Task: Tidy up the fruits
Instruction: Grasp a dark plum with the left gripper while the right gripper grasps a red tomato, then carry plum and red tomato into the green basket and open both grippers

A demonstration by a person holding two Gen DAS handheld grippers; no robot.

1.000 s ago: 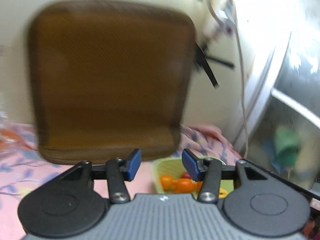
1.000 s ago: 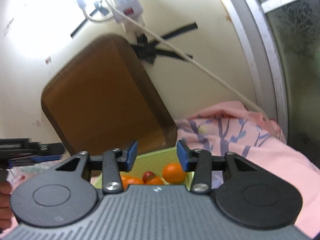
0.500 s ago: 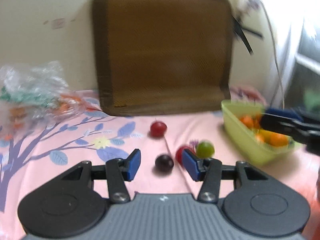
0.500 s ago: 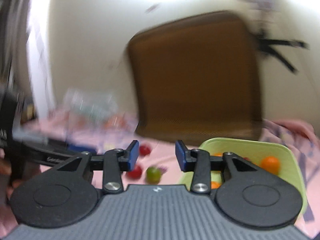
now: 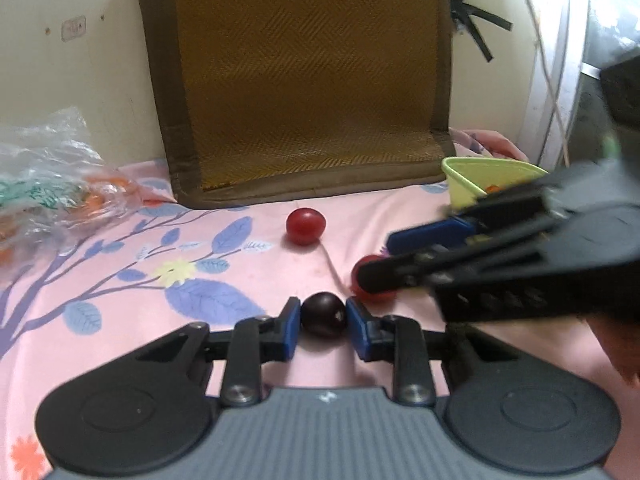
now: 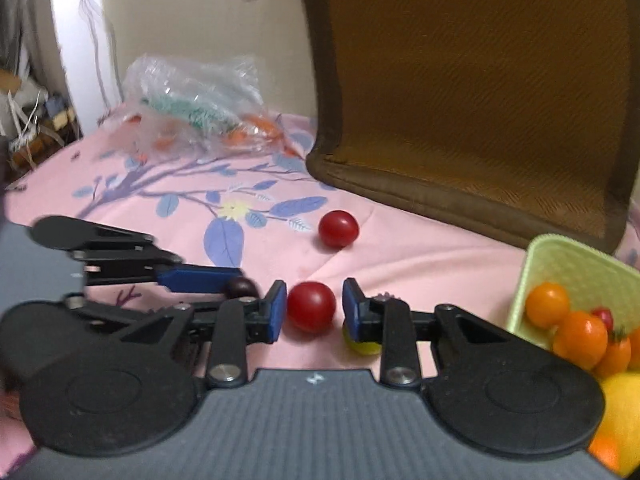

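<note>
Swung down from the brown cushion (image 5: 304, 80) and wall to the pink bedsheet (image 5: 120, 280); both tools now low over loose fruit. Left tool (image 5: 323, 322) spread, straddling the dark plum (image 5: 323, 314), pads nearly touching it. Right tool (image 6: 314, 310) spread around a red fruit (image 6: 311, 306), a green one (image 6: 366, 346) under its right finger. Best closed gently, centred, then carried to the green basket (image 6: 560, 264). Both held level, fingers pointing forward

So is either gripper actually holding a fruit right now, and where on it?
Neither yet. The left gripper brackets the dark fruit, the right gripper the red fruit, both open at their sides.
</note>
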